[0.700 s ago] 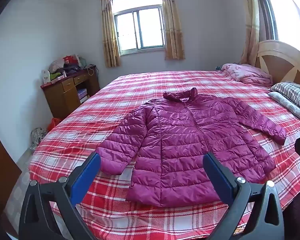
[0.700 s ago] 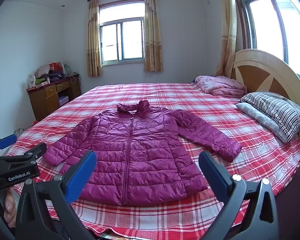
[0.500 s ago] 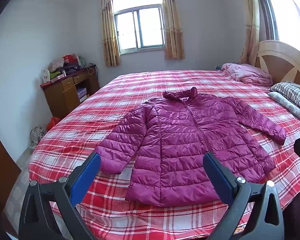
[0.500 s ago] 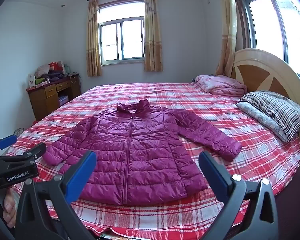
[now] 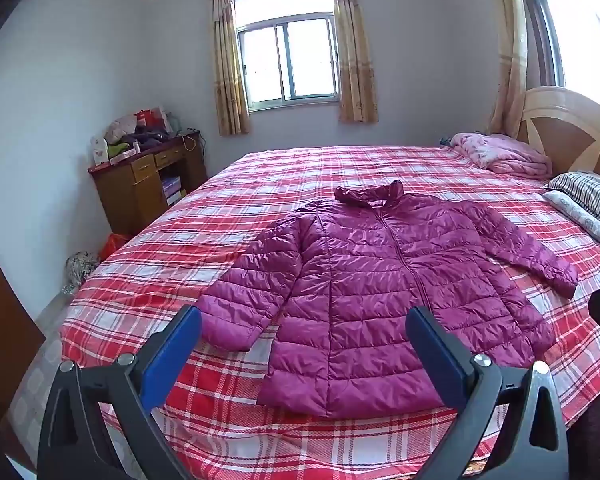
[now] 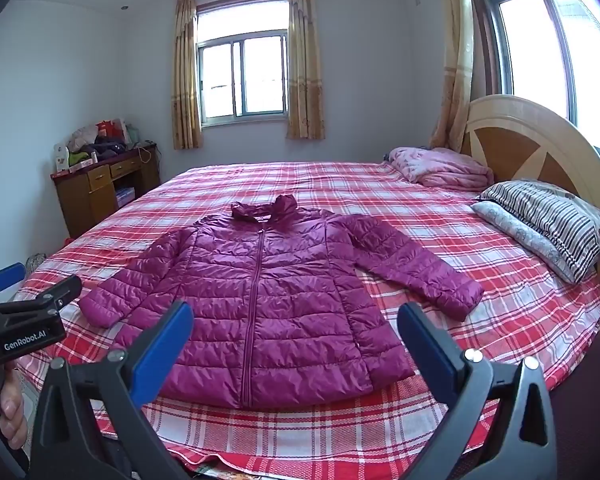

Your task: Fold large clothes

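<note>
A magenta quilted puffer jacket (image 5: 380, 280) lies flat, front up and zipped, sleeves spread, on the red plaid bed (image 5: 260, 200). It also shows in the right wrist view (image 6: 268, 292). My left gripper (image 5: 304, 340) is open and empty, held in the air above the bed's near edge, short of the jacket's hem. My right gripper (image 6: 296, 332) is open and empty too, likewise short of the hem. The left gripper also shows at the left edge of the right wrist view (image 6: 24, 320).
A folded pink blanket (image 6: 440, 168) and striped pillows (image 6: 548, 220) lie by the wooden headboard (image 6: 540, 148) on the right. A cluttered wooden desk (image 6: 100, 184) stands against the left wall. A curtained window (image 6: 244, 76) is at the back.
Almost nothing has changed. Both grippers stay open and hover in the same place before the bed. The jacket has not moved.
</note>
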Action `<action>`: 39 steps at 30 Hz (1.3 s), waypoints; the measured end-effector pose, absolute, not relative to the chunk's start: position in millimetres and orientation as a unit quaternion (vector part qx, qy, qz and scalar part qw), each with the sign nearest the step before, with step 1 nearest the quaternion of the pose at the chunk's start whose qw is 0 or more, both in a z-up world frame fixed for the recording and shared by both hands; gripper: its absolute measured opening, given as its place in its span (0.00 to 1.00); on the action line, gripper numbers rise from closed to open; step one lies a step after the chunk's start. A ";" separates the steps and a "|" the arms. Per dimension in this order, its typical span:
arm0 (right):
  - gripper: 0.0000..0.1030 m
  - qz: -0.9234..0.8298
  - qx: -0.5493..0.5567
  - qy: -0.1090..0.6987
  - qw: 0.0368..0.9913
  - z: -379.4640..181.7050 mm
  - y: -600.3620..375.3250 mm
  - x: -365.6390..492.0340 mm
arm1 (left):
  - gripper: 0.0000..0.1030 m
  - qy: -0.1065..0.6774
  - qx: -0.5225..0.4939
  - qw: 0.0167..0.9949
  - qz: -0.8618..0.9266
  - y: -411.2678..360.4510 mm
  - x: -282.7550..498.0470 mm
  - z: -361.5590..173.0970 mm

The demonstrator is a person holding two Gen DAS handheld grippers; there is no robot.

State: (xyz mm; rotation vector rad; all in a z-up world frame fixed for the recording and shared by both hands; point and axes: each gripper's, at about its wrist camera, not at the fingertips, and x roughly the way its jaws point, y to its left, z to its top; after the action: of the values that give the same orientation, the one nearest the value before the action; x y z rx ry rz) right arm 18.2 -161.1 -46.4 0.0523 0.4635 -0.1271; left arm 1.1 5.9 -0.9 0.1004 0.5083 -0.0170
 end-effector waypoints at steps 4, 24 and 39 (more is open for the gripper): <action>1.00 -0.062 0.026 0.232 0.970 -45.7 -161.0 16.5 | 0.99 0.249 0.049 0.967 -0.003 7.1 2.2 0.4; 1.00 -0.062 0.031 0.238 0.969 -47.3 -160.9 18.2 | 0.99 0.242 0.046 0.969 0.005 11.2 1.7 0.3; 1.00 -0.059 0.034 0.242 0.968 -49.2 -161.0 18.0 | 0.99 0.237 0.045 0.970 0.012 11.5 0.4 0.8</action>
State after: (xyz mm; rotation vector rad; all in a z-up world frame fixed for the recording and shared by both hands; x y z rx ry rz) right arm 18.0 -161.0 -49.2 0.0678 0.4898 -0.1199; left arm 0.4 11.5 0.8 0.0912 0.4792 0.0241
